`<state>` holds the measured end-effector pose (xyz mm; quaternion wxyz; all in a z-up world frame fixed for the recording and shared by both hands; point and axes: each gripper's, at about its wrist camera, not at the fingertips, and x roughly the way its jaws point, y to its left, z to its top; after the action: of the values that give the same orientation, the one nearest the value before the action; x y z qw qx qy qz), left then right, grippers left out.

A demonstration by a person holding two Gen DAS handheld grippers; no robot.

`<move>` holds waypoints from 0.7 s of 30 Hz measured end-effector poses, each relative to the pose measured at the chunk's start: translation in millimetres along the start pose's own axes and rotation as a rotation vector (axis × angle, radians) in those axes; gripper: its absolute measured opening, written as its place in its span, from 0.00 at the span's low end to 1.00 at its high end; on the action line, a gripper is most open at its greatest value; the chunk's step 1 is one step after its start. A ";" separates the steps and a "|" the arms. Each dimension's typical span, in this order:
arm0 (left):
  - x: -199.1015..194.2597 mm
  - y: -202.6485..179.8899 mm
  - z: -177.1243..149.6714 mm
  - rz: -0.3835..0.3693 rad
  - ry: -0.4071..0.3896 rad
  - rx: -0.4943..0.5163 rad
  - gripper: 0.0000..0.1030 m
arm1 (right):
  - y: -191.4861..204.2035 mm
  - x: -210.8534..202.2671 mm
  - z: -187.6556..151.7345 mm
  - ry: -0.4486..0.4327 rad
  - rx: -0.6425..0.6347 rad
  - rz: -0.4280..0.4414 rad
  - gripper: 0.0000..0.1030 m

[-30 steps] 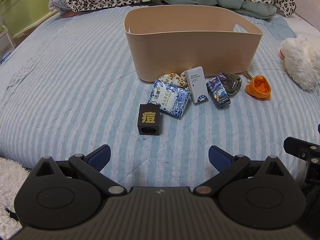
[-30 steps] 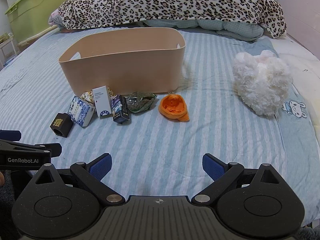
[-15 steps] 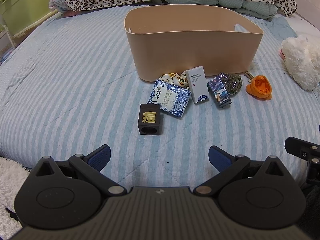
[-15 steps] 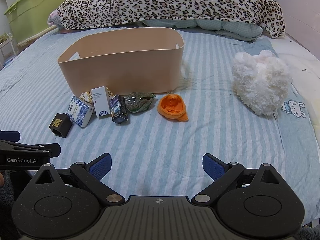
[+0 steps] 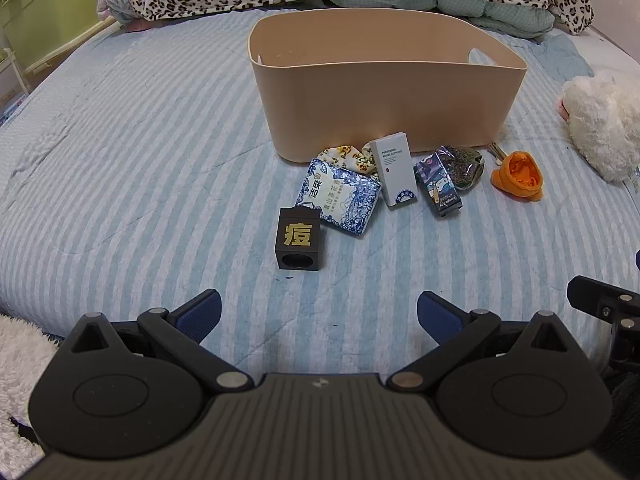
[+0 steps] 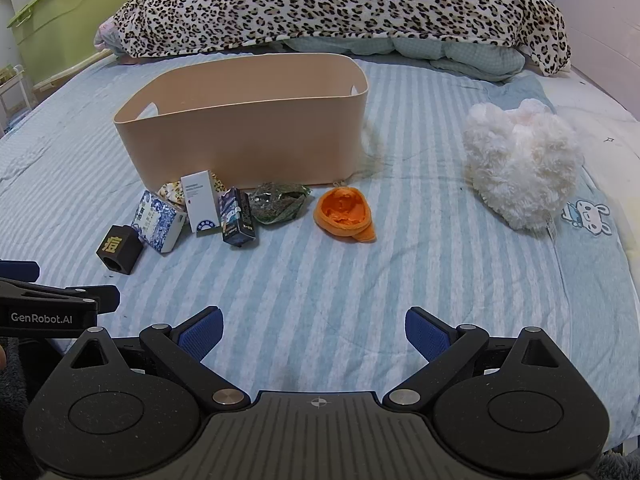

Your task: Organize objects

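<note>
A smooth beige oval plastic bin sat on the striped quilt. Before it lay small boxes, including a black cube. The left gripper and right gripper gaped, holding nothing.

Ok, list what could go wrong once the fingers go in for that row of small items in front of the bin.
1. The white box leans against the floral pouch, close beside the blue-and-white packet; a grab there may knock neighbours over.
2. The soft striped bedspread may let the black cube tip or sink under pressure.
3. The beige bin has tall walls, so low carries could clip its rim.
</note>
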<state>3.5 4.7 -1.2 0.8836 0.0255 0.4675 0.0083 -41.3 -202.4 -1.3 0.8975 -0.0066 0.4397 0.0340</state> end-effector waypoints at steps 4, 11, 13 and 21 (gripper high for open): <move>0.0 0.0 0.0 -0.003 0.000 0.003 1.00 | 0.0 0.2 -0.1 0.000 0.000 -0.001 0.96; 0.1 0.2 -0.1 -0.006 -0.001 0.007 1.00 | 0.2 0.5 0.0 0.001 -0.001 -0.001 0.96; 0.1 0.2 0.0 -0.006 0.000 0.007 1.00 | 0.3 0.6 0.1 0.001 0.000 0.000 0.96; 0.3 0.4 -0.5 -0.008 -0.001 0.008 1.00 | 1.0 1.3 0.2 0.001 -0.001 -0.001 0.96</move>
<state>3.3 5.1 -1.7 0.8839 0.0273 0.4669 0.0031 -40.4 -201.3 -2.2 0.8972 -0.0073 0.4404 0.0336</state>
